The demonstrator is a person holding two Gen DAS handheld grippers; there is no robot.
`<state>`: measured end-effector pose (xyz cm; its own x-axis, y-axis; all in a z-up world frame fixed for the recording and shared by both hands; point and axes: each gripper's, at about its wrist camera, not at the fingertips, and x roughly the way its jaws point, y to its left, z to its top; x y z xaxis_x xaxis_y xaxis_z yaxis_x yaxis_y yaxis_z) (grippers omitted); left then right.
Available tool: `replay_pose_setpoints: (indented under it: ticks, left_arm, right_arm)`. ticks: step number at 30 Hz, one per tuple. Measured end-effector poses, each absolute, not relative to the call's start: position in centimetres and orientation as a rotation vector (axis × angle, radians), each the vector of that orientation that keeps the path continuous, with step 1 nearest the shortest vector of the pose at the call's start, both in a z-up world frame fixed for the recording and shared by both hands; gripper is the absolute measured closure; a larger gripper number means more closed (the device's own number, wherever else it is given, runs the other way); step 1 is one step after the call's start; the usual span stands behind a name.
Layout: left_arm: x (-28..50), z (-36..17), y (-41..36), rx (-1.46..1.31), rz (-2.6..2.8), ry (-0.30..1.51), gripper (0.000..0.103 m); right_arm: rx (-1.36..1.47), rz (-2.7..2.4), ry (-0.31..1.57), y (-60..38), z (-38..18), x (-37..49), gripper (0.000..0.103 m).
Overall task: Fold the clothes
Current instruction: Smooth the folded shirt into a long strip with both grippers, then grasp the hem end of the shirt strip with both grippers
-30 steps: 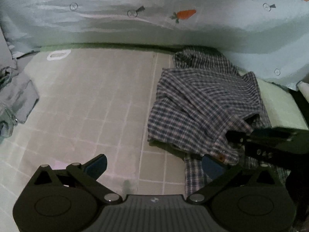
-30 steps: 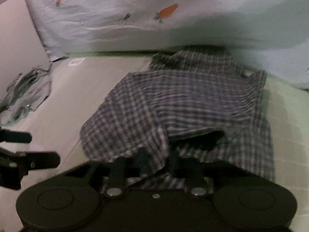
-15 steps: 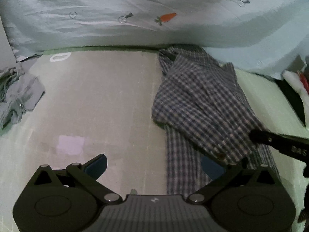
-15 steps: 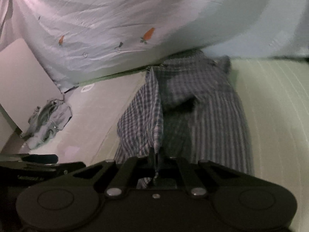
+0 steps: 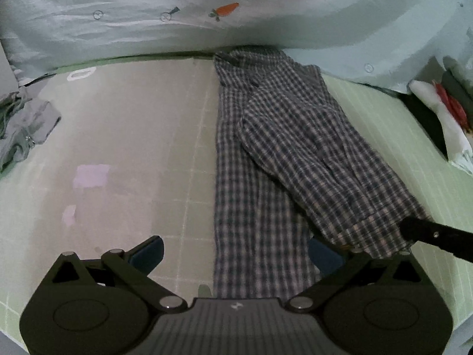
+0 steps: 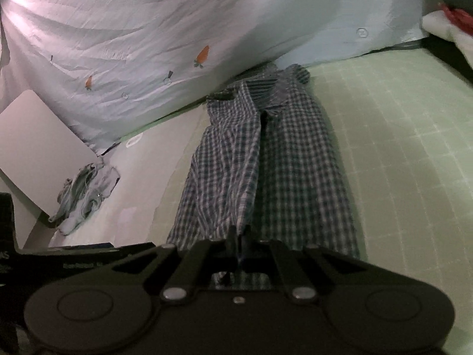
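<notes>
**Plaid shirt half-folded lengthwise; the right-hand pinch is the weak point.**

The plaid shirt point(image 5: 283, 153) lies stretched from near to far on the green grid mat point(image 6: 399, 148), collar at the far end against the carrot-print sheet point(image 5: 207, 6). One folded panel is raised at its near edge, pinched between the closed jaws of the right gripper point(image 6: 239, 247). The left gripper point(image 5: 236, 254) hovers over the shirt's near hem with its jaws wide apart, gripping nothing.

Risks, as judged: the pinch takes only a thin edge, so a sideways pull could slip it free and let the panel fall back crooked. Dragging could skew the layer beneath, which nothing pins. The two tools sit close together and may collide. A crumpled grey garment point(image 5: 20, 130) lies far left, well apart.
</notes>
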<state>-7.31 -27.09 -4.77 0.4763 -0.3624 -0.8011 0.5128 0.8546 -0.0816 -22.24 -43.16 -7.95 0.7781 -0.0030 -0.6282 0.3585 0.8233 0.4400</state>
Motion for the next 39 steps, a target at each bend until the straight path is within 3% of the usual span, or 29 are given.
replay_pose_setpoints:
  ticks: [27,32,39]
  left_arm:
    - [-9.7,-8.4,-24.7,0.252,-0.457,1.088,0.0]
    - [-9.7,-9.6,-24.3,0.243,-0.447,1.141,0.0]
    - [-10.2,-10.6,-24.1,0.242,-0.437,1.179,0.0]
  right_arm:
    - [0.544,-0.347,0.85,-42.7,-13.3,-24.5,0.099]
    - [0.433,-0.38,0.876,-41.8,-13.3,-24.4,0.086]
    - [0.356,-0.426,0.891,-41.3,-13.5,-25.1,0.059]
